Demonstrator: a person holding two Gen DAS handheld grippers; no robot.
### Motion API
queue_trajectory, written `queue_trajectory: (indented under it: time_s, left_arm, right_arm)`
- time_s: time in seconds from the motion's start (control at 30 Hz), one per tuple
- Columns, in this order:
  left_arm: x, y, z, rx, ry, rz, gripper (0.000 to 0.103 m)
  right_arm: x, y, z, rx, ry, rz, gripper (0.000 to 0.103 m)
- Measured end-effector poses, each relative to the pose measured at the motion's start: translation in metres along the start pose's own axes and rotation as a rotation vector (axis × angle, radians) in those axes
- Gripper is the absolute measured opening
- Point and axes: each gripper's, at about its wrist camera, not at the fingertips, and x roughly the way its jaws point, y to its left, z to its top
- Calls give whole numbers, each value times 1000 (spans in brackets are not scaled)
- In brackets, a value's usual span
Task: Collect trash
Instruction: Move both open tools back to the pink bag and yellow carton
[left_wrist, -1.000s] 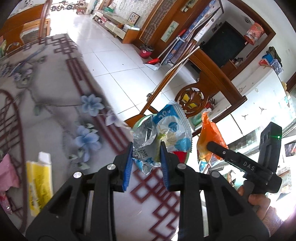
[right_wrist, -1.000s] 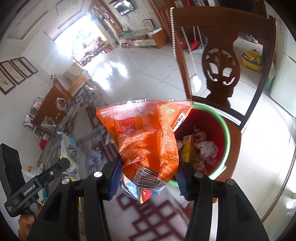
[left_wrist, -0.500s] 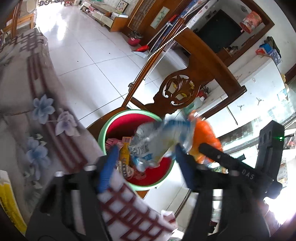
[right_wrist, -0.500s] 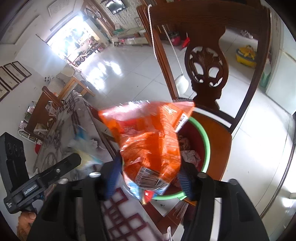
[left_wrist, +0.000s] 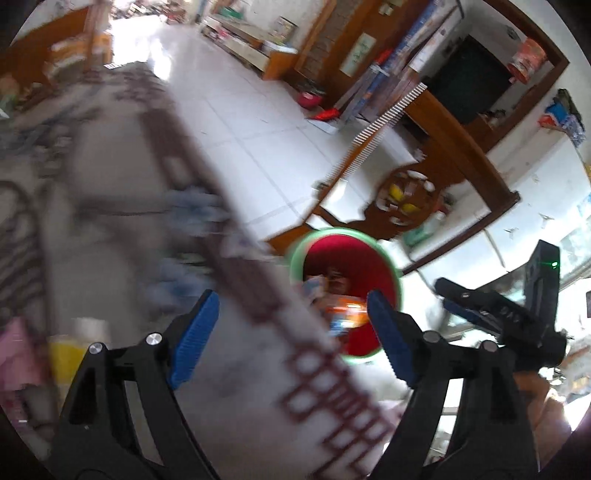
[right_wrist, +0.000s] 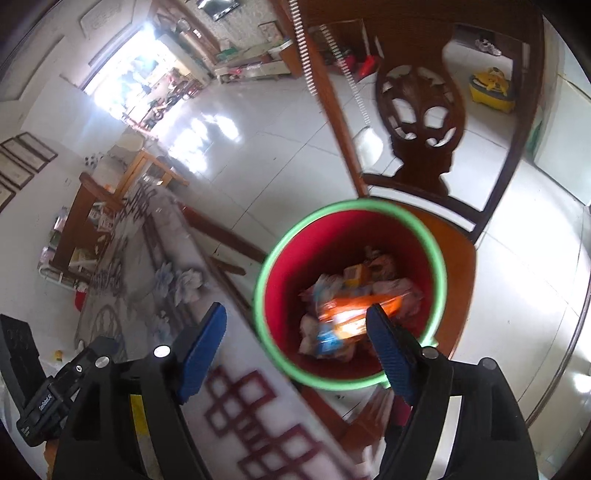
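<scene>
A red bin with a green rim (right_wrist: 436, 254) (left_wrist: 391, 266) stands on a wooden chair seat beside the table. Inside it lie several wrappers, with the orange snack bag (right_wrist: 354, 310) (left_wrist: 349, 308) and a blue-and-white wrapper (right_wrist: 327, 338) on top. My right gripper (right_wrist: 295, 343) hangs over the bin's near rim, its jaws opening with nothing between them. My left gripper (left_wrist: 290, 332) hovers over the table's edge, just left of the bin, its jaws also opening and empty. The right gripper (left_wrist: 465, 306) shows at the right in the left wrist view.
The table wears a grey cloth with flowers and a red fret border (left_wrist: 325, 380) (right_wrist: 258, 402). On it at the left lie a yellow packet (left_wrist: 68, 354) and something pink (left_wrist: 18, 354). A carved wooden chair back (right_wrist: 421, 122) rises behind the bin. White tiled floor (right_wrist: 258, 147) lies beyond.
Both grippers opened and let go of their wrappers: the orange bag and the blue-and-white wrapper fell into the red bin. The left gripper swung toward the bin and back over the table edge.
</scene>
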Motion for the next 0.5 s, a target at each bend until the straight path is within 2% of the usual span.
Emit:
queue_trajectory:
  time_s: [0.13,0.27,0.4,0.5]
  left_arm:
    - [-40,61,-15,-9,-35,140,83]
    - [-75,134,-39,-49,-13,291,83]
    - [-89,190,-61,-84,52,385,83]
    - [-85,222,-76,-126,95,391,82]
  right_arm:
    - [11,40,-16,-55,31,26,75]
    - [23,82,-40,-111,69,56,75]
    - [37,122,-69,-155,118,78,76]
    - [49,155,-94,-200,168,92,76]
